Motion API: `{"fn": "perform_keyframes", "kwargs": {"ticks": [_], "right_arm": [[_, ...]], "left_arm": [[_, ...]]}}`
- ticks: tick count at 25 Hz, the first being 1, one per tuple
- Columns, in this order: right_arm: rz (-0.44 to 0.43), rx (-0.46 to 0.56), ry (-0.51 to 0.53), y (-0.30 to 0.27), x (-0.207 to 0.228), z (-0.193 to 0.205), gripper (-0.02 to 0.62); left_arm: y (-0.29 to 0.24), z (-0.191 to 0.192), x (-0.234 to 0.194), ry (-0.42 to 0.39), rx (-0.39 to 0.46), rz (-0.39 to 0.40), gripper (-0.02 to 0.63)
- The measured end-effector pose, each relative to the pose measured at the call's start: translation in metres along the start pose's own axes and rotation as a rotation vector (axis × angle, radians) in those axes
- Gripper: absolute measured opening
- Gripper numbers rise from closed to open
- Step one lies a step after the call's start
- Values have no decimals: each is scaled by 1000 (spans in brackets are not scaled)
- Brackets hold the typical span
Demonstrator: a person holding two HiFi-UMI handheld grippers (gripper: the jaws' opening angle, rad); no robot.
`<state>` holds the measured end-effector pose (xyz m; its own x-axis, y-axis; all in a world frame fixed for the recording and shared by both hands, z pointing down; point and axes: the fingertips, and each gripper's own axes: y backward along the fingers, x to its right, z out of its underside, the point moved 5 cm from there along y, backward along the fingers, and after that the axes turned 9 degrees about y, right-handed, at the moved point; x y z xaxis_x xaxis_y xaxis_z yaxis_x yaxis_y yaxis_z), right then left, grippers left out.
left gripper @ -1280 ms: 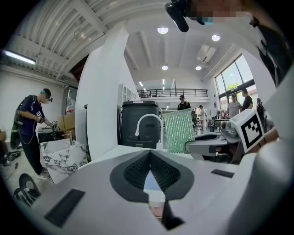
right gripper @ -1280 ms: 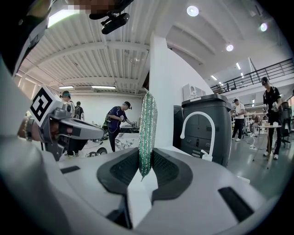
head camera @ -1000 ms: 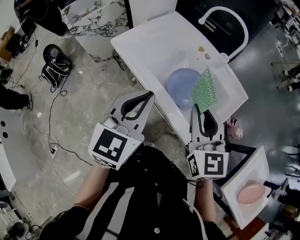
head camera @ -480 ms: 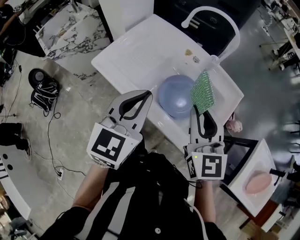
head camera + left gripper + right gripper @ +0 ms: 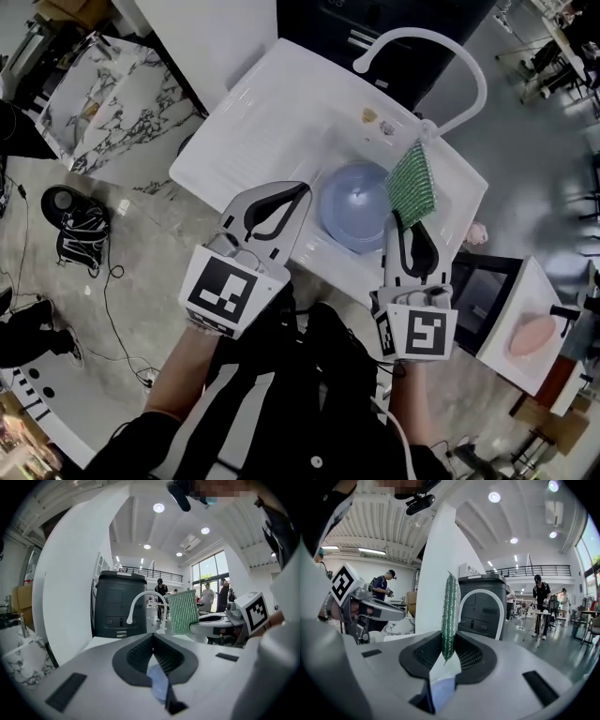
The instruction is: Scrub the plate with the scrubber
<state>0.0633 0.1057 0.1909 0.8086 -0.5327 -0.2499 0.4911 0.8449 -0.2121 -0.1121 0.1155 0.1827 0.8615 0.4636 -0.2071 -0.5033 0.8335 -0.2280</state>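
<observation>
A pale blue plate [image 5: 357,205] lies in the basin of a white sink [image 5: 272,122]. My right gripper [image 5: 406,217] is shut on the lower edge of a green mesh scrubber [image 5: 412,183], which stands upright over the plate's right edge; the right gripper view shows the scrubber [image 5: 451,613] edge-on between the jaws. My left gripper [image 5: 302,188] is shut and holds nothing, its tips above the sink's near rim just left of the plate. In the left gripper view, its jaws meet in the left gripper [image 5: 153,637] and the scrubber [image 5: 183,612] shows beyond.
A white arched faucet [image 5: 421,56] rises at the sink's far right corner. A small white stand with a pink dish [image 5: 531,335] is at the right. A marble-topped table [image 5: 103,103] stands to the left, with cables and a dark bag [image 5: 75,230] on the floor.
The view has shifted, so the sink and plate sit lower-left and closer under both grippers. The right gripper keeps hold of the scrubber; the left stays shut.
</observation>
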Motion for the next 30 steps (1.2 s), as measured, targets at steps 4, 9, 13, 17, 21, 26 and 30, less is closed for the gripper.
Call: {"fn": "perform_keyframes", "kwargs": {"ticks": [4,9,13,17,21,26,30], "right_arm": [[92,-30,-18,-12,-2,-3,89],[204,-68,-32,-15,-4,-6,89],[266,-101,-35,-9,-5,-7,89],[291,-131,-40,-2,-8,-2,89],[306,-151,-70,6,-9,11,89],[295,-159,-99,13,-1,26,89],[280,-168,-107,14,1,37,89]], "left_arm": [[-12,-7,-21,-8,-17,81,0],[-26,-8,-36,-13,-41,181,0],[-36,-3,-36,2,-67,244,0],[-46,3,-32,3,-85,290,0],[-56,11,-24,-21,-90,320,0],[-61,12,-10,-36,-128,323,0],[-62,18,-8,-30,-159,304,0]]}}
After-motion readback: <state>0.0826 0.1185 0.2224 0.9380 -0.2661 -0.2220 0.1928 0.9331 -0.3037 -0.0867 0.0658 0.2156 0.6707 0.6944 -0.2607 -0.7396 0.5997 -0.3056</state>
